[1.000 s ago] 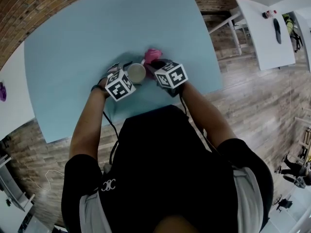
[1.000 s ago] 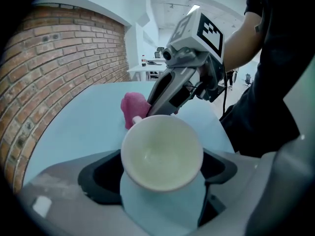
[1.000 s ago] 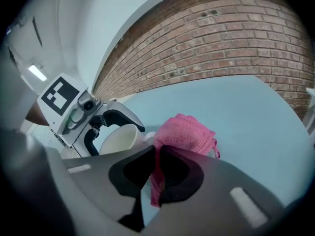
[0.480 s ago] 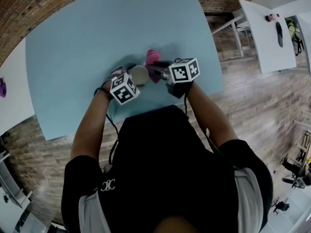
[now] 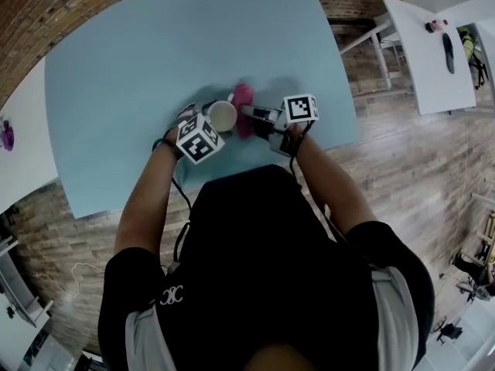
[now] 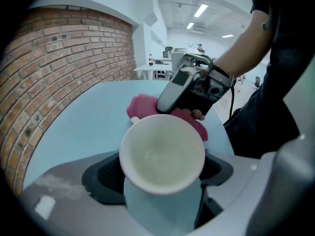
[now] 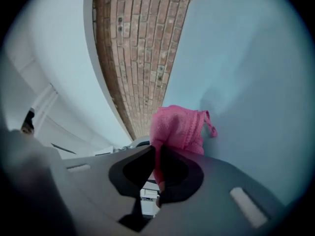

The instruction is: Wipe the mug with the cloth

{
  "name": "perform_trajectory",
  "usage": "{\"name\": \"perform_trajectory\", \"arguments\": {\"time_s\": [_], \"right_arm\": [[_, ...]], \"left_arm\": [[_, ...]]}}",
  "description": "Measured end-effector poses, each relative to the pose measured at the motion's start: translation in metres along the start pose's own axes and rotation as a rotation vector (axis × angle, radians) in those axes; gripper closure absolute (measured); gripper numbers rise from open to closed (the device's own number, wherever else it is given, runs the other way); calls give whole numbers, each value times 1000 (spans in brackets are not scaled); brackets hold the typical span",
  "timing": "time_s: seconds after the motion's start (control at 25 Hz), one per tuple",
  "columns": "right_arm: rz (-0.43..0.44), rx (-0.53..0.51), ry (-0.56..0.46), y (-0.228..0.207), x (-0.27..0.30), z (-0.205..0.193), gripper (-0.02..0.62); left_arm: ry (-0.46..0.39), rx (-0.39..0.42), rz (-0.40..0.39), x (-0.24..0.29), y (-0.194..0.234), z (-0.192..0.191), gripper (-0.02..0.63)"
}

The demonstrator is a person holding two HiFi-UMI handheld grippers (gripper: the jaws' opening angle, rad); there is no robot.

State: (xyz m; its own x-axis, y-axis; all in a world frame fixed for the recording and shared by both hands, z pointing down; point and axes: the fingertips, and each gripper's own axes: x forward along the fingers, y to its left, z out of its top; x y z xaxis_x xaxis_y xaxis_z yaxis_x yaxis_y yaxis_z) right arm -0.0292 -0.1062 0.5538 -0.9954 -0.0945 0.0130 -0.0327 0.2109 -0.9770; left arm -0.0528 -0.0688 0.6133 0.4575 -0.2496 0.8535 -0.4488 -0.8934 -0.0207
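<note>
A white mug stands with its mouth up between the jaws of my left gripper, which is shut on its sides; the jaws have just been closing on it. In the left gripper view the mug fills the middle, its inside pale. My right gripper is shut on a pink cloth and holds it against the mug's right side. The right gripper view shows the cloth pinched between the jaws. Behind the mug, the left gripper view shows the cloth and the right gripper.
All this is over a light blue table, near its front edge. A white table with small dark items stands at the right on the wood floor. A purple thing lies on another surface at far left. A brick wall borders the back.
My right gripper has rolled and shifted right, bringing the pink cloth from behind the mug to its right side. The left gripper and mug have barely moved.
</note>
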Motion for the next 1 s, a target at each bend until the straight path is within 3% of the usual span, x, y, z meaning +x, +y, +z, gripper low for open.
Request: {"name": "perform_trajectory", "arguments": {"time_s": [0.08,0.2,0.44,0.72,0.84,1.0], "right_arm": [[86,10,-20,23,2,3,560],[108,23,-38,24,-4,2,560],[-19,60,-20,-35,-11,-28,560],[124,33,-22,30,-9,-33,560],[104,42,-42,20,-13,-30,559],[24,21,-49,-9,-15,-22,559]], "left_arm": [[0,-10,8,-1,0,0,175],[-10,-36,16,0,-1,1,175],[-17,-110,36,0,2,0,172],[-45,-268,124,3,6,6,172],[-58,-290,149,4,4,8,172],[-28,-258,121,4,-3,6,172]]}}
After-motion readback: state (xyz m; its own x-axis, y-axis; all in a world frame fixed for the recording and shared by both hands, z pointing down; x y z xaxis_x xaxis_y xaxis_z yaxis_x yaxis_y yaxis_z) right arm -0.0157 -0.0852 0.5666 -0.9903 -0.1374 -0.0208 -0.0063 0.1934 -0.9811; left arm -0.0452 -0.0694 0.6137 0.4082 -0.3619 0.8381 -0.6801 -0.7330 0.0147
